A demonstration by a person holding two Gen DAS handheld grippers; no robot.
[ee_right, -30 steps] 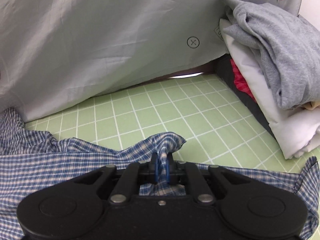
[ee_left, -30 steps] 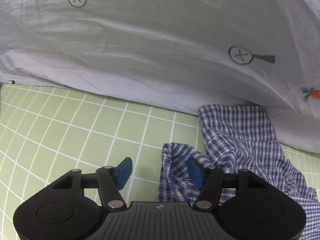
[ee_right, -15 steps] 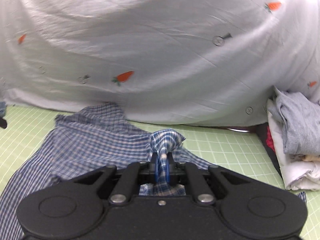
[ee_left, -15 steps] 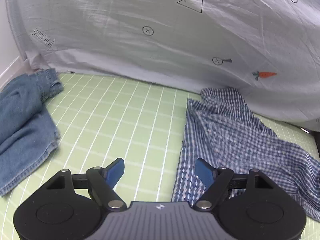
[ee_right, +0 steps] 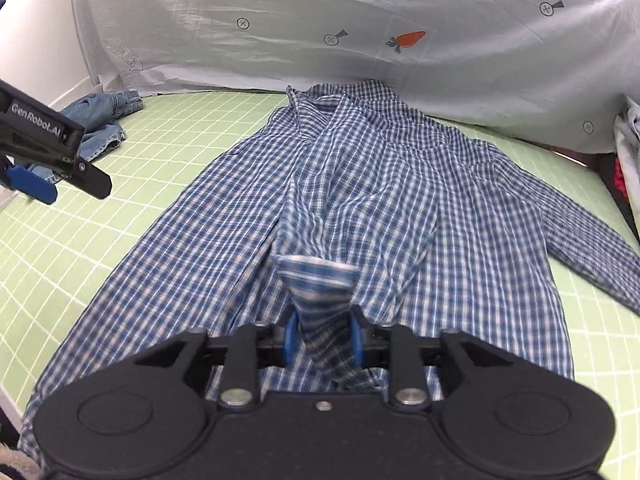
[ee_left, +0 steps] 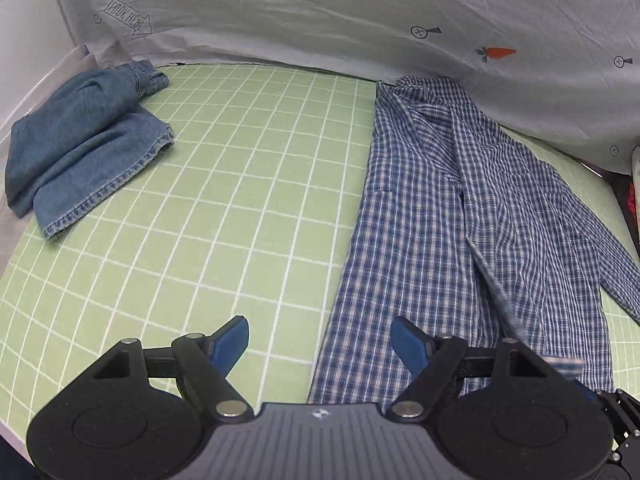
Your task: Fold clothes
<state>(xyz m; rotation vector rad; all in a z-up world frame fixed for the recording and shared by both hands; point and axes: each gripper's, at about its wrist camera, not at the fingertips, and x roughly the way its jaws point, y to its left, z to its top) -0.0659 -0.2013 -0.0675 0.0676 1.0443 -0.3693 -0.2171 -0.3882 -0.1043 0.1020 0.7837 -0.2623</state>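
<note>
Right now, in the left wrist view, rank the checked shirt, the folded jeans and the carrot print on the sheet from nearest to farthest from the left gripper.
1. Checked shirt: its hem lies right beside the left gripper, on the right.
2. Folded jeans: across the green mat, far left.
3. Carrot print: on the hanging sheet at the back, upper right.

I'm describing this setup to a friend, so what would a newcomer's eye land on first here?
First, the blue-and-white checked cotton shirt spread across the green gridded mat, a bunched fold of its hem sitting between the opening jaws of the right gripper. Then the crumpled blue denim jeans at the mat's far left, and the pale carrot-printed sheet hanging behind.
</note>
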